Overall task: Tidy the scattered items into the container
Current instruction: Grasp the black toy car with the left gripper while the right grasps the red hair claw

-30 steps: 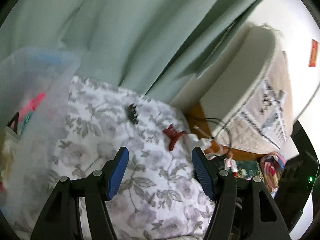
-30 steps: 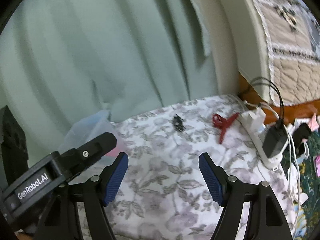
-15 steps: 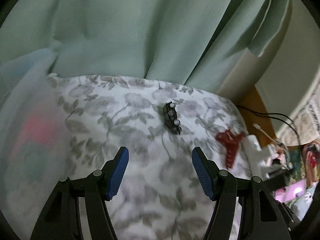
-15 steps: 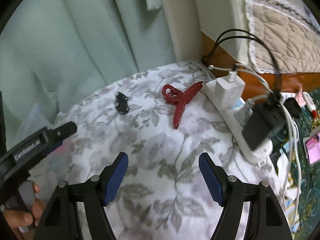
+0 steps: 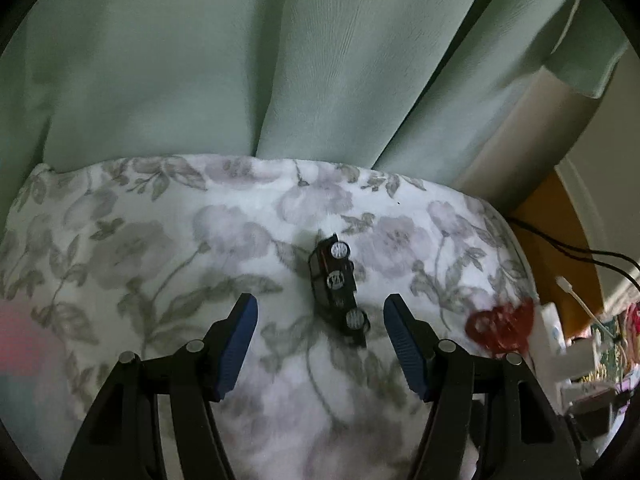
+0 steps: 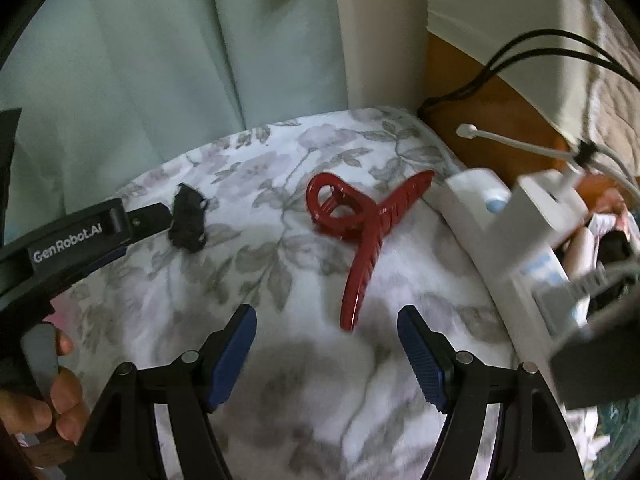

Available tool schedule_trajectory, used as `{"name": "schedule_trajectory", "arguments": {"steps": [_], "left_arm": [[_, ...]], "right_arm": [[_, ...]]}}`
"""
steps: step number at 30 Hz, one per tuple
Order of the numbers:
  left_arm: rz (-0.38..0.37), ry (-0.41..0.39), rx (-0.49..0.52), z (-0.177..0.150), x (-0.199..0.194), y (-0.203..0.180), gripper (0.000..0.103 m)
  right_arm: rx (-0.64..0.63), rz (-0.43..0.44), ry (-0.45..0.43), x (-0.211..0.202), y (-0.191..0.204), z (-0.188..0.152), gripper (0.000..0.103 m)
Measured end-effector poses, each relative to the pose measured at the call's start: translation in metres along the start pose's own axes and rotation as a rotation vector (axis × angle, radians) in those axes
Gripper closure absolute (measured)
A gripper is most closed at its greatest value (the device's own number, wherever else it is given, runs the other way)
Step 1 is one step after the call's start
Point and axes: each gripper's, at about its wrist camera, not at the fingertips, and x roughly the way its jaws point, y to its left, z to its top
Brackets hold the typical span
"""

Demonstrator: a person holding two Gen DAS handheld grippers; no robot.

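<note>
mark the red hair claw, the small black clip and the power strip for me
red hair claw [image 6: 374, 224], right wrist view, on the crossing of its two arms
small black clip [image 5: 335, 292], left wrist view, on its middle stud
power strip [image 6: 520, 256], right wrist view, on its white body

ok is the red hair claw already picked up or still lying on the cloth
Lying on the cloth. The red hair claw rests flat on the floral cloth, ahead of the open right gripper, untouched.

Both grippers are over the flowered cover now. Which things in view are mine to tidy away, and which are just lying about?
To tidy:
- black toy car, ahead of the open left gripper
- red hair claw, ahead of the open right gripper

Leave alone:
- white power strip with its plugs and cables
- green curtain
- flowered cover

The container is not clearly in view.
</note>
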Motion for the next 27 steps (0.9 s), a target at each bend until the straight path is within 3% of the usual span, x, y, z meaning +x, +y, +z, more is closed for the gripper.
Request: {"name": "schedule_trajectory", "arguments": {"steps": [2,9,14,16,19,22,27], "left_arm": [[0.005,0.013,0.001,0.002,0.011,-0.002,0.036],[0.024,0.041,0.001,0.007,0.035,-0.001,0.038],[0.039,0.034,-0.02,0.007,0.035,0.005,0.054],[0.048,0.036,-0.036,0.008,0.034,0.009,0.073],[0.042,0.044,-0.063,0.006,0.031,0.014,0.073],[0.054,0.049,-0.042,-0.004,0.026,0.012,0.073],[0.006,0.075,-0.059,-0.034,0.005,0.015,0.075]], "right_arm": [[0.005,-0.035,-0.006,0.008,-0.001,0.005,0.027],[-0.007,-0.033,-0.031,0.029,0.006,0.021,0.027],[0.017,-0.047,-0.047,0.045,0.007,0.028,0.027],[0.014,-0.06,-0.052,0.048,0.009,0.029,0.028],[0.006,-0.084,-0.057,0.048,0.009,0.029,0.045],[0.005,-0.072,-0.054,0.045,0.006,0.026,0.047],[0.036,-0.025,-0.014,0.034,0.0,0.008,0.053]]}}
